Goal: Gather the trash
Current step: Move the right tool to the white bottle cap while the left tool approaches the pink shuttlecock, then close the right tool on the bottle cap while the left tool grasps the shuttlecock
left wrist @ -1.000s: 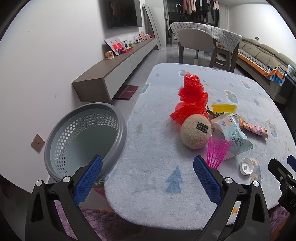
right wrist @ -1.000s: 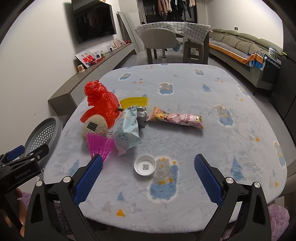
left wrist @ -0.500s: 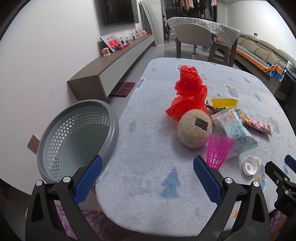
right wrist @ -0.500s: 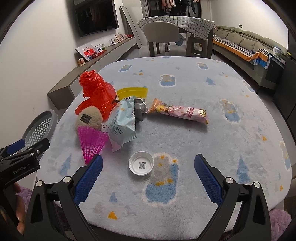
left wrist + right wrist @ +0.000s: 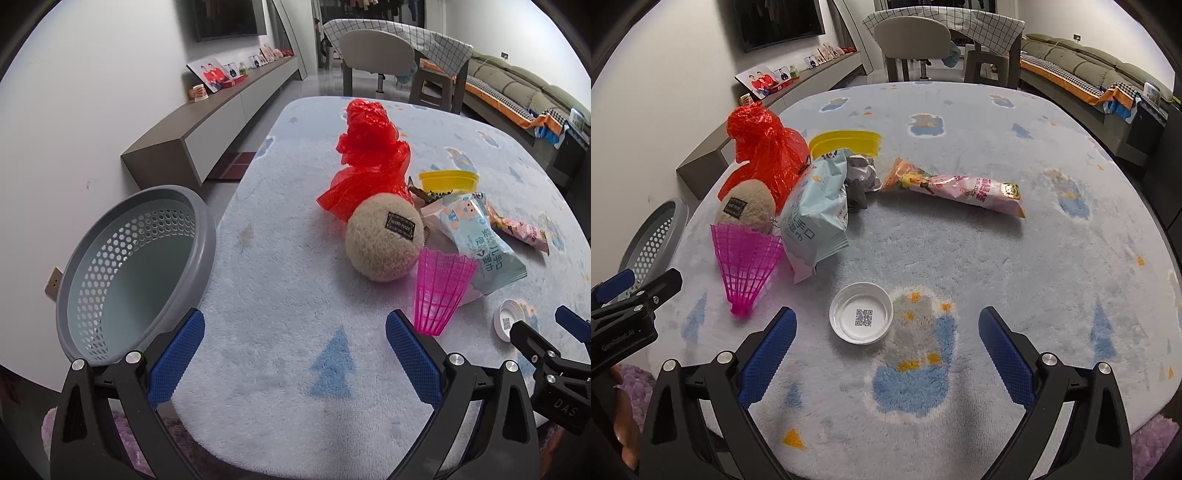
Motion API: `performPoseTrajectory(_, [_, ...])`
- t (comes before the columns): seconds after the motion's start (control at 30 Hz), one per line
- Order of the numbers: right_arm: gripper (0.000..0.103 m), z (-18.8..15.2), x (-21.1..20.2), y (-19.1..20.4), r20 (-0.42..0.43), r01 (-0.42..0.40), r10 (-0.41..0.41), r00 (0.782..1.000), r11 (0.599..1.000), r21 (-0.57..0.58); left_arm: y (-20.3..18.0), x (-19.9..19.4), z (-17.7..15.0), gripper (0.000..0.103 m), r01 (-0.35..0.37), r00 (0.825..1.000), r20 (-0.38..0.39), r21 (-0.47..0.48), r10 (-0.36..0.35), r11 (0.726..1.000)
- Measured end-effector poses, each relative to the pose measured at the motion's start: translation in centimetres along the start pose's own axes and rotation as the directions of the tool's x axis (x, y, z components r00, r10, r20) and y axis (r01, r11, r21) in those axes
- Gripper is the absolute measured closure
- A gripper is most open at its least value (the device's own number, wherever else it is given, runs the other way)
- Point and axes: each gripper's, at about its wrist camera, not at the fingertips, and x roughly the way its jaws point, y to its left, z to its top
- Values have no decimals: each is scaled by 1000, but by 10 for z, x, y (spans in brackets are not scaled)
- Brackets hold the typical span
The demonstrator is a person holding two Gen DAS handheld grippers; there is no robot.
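Centrally, the trash is seen clustered on the pale blue fleece-covered table (image 5: 1015, 280): a white cap (image 5: 860, 317), lying open side up with a printed code inside, is found nearest the right gripper (image 5: 884, 343), whose blue-padded jaws are spread wide and empty, with the cap just ahead between them. Beyond it, a pink shuttlecock (image 5: 746, 258) is laid on its side, touching a light blue wipes packet (image 5: 816, 218). A beige plush ball (image 5: 384, 240) is pressed against a crumpled red plastic bag (image 5: 369, 158), with a yellow lid (image 5: 846, 142) behind. A pink snack wrapper (image 5: 960, 190) is stretched out to the right, apart from the heap. The left gripper (image 5: 295, 354) is likewise held wide apart, grasping nothing, over the table's near edge. A grey perforated basket (image 5: 122, 266) is seen beside the table's left edge.
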Motion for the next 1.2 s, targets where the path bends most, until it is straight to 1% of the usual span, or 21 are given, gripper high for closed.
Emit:
performPoseTrajectory(0.2, [9,-3,14,6,-12,36,-36,999,999,-31,-2,9,-3,6,16,1000,-12,7,-16,1000])
performPoseTrajectory(0.33, [9,-2,20,8,-9,47,-47,999,998,-45,-3,11,-4,6,18,1000,-1,16,-18,1000])
performPoseTrajectory(0.57, [11,-4,23,12,-4,56,-57,998,997,-61,-6,14,-4,6,30,1000,-5,20,-30,999])
performPoseTrajectory(0.63, [24,-4,23,14,-4,64,-64,998,995,-72,-6,14,-4,6,39,999,-4,18,-39,999])
performPoseTrajectory(0.67, [27,-4,24,16,-8,66,-67,998,995,-77,-6,13,-4,6,44,999,-3,17,-44,999])
performPoseTrajectory(0.77, [30,-6,23,16,-4,65,-65,998,995,-79,-7,13,-5,6,45,999,-6,20,-45,999])
performPoseTrajectory(0.8, [34,-6,23,17,-2,65,-65,998,995,-82,-9,13,-5,6,44,999,-6,23,-44,999])
performPoseTrajectory(0.83, [41,-7,22,18,3,62,-62,998,994,-87,-9,12,-5,6,46,999,-7,26,-46,999])
performPoseTrajectory(0.9, [50,-7,20,19,7,46,-46,999,995,-94,-11,11,-6,6,56,998,-4,28,-56,998])
performPoseTrajectory(0.93, [54,-7,19,20,7,36,-36,999,995,-96,-11,10,-6,6,64,998,-2,29,-64,998])
performPoseTrajectory(0.97, [56,-7,19,20,7,29,-29,1000,995,-96,-13,9,-7,6,70,998,1,29,-70,997])
performPoseTrajectory(1.03, [64,-7,17,18,7,9,-9,1000,996,-85,-15,7,-8,6,81,997,5,30,-81,996])
performPoseTrajectory(1.2, [64,-7,12,11,-1,-41,41,999,998,-51,-22,5,-10,6,96,995,10,39,-97,995])
